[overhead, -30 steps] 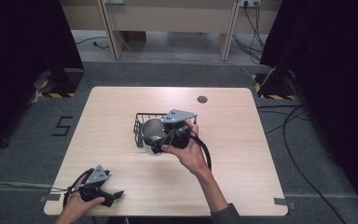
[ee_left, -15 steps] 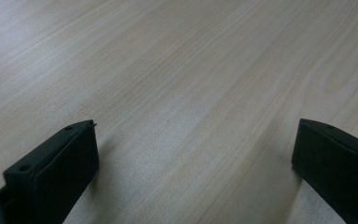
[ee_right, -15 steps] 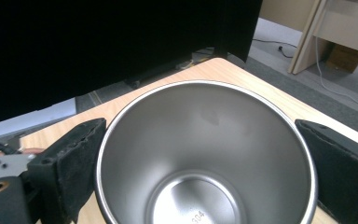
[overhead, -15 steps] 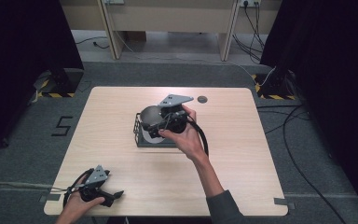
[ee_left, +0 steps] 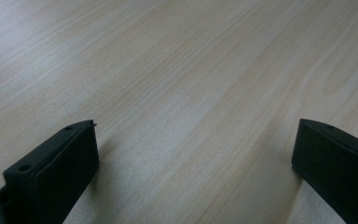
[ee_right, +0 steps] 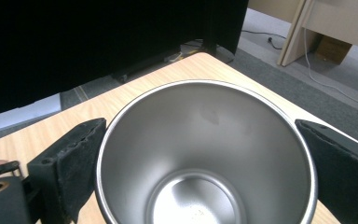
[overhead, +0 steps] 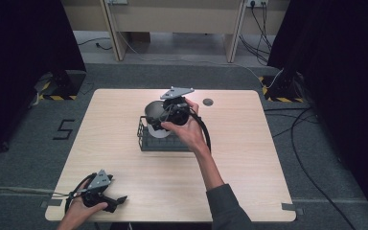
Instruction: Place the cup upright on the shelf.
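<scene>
A shiny steel cup [overhead: 151, 109] hangs tilted over the far edge of a black wire basket [overhead: 165, 144] at the table's middle. My right gripper [overhead: 161, 116] is shut on the cup. In the right gripper view the cup's open mouth [ee_right: 214, 121] faces the camera, and the two black pads of the right gripper [ee_right: 200, 173] press on its sides. My left gripper [overhead: 118, 200] lies at the table's front left corner in a hand. Its jaws stand open over bare wood [ee_left: 196, 158], with nothing between them.
Something white [overhead: 162, 132] lies inside the basket. A small dark round cap [overhead: 208, 101] sits in the wooden table [overhead: 254, 158] near its far edge. Cables, dark curtains and desk legs surround the table on the floor.
My right gripper has carried the steel cup up out of the basket and toward the table's far side. The left gripper has stayed put.
</scene>
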